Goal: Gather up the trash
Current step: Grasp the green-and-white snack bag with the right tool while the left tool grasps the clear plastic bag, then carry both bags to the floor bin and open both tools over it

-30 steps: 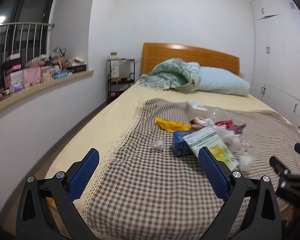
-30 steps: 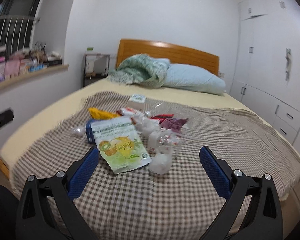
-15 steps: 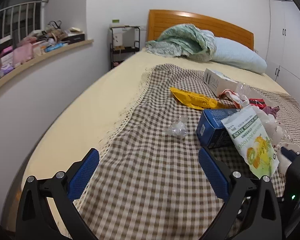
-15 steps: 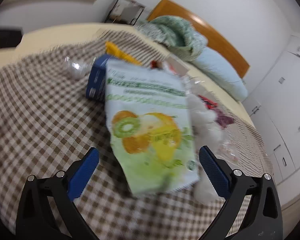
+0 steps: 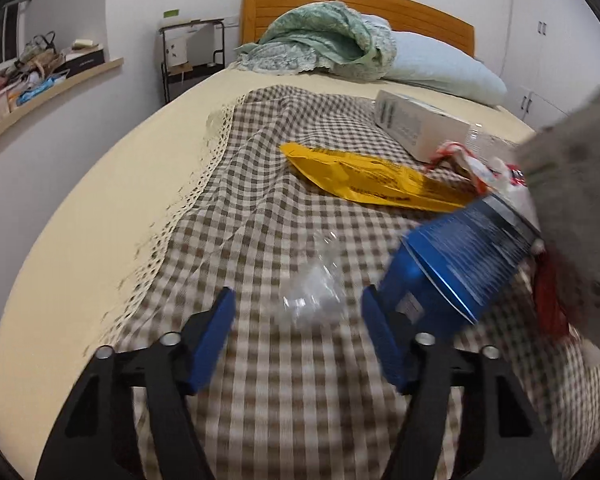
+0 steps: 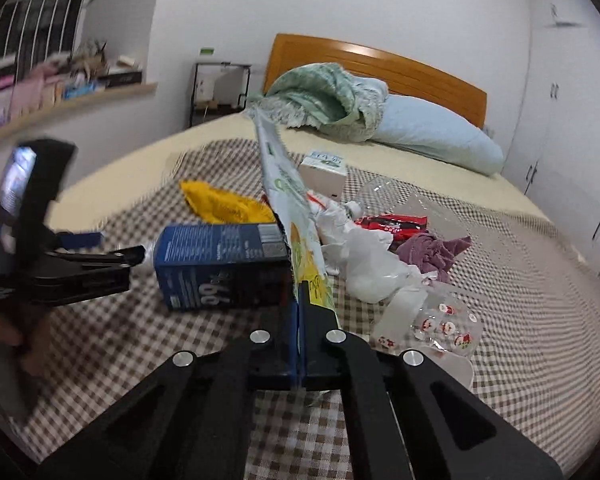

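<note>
Trash lies on a checked cloth on the bed. My right gripper is shut on the bottom edge of a green and white fruit snack pouch and holds it upright, edge-on. The pouch's grey back shows at the right of the left wrist view. My left gripper is open, its fingers either side of a crumpled clear plastic wrapper. A blue carton lies just right of it, also in the right wrist view. The left gripper shows there too.
A yellow bag, a white box, red wrappers, white tissue, a purple rag and clear printed plastic lie on the cloth. A green blanket and pillow lie by the headboard. A cluttered shelf runs along the left.
My right gripper has closed on the fruit pouch and lifted it upright. My left gripper has moved forward and down around the clear wrapper and narrowed somewhat.
</note>
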Demonstrator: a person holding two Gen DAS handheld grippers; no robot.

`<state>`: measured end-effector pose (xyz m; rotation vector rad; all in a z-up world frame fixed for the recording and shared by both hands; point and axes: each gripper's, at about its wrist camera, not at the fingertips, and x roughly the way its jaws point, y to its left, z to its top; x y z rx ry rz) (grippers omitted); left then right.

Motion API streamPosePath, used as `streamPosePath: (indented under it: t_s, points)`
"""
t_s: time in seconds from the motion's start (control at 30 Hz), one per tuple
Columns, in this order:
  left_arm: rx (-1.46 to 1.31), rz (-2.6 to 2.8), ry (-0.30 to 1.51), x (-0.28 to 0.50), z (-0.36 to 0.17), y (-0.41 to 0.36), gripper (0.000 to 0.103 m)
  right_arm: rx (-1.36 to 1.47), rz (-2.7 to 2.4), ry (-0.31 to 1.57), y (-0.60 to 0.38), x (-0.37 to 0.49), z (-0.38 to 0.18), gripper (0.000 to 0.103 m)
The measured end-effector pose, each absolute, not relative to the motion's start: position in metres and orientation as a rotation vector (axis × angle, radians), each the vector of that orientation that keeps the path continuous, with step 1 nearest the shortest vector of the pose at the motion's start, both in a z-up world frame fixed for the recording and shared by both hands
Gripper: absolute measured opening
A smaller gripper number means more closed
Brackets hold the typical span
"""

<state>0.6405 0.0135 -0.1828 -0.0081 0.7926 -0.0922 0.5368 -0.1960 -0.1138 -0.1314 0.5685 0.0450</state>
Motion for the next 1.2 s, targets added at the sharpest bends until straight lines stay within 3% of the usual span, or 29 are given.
streamPosePath:
  t_s: [0.2, 0.3, 0.7, 1.07, 1.2]
  points:
    - [-0.037, -0.168, 0.886, 0.655, -0.203, 0.010, 0.038, -0.088, 0.080, 0.618, -0.198, 0.545, -0.123, 0.000]
    - [-0.041, -0.163, 0.852, 0.653, -0.195, 0.009, 0.034, -0.051, 0.084, 0.620, -0.201, 0.544, -0.123, 0.000]
    - [-0.070, -0.034, 0.621, 0.574, -0.116, 0.028, 0.033, 0.147, 0.078, 0.431, -0.246, 0.507, -0.078, 0.000]
    - [-0.094, -0.037, 0.564, 0.471, -0.092, 0.024, 0.033, 0.146, 0.028, 0.356, -0.264, 0.451, -0.042, 0.000]
    - [-0.030, -0.093, 0.495, 0.426, -0.061, -0.002, 0.033, 0.109, -0.007, 0.334, -0.281, 0.406, -0.024, 0.000]
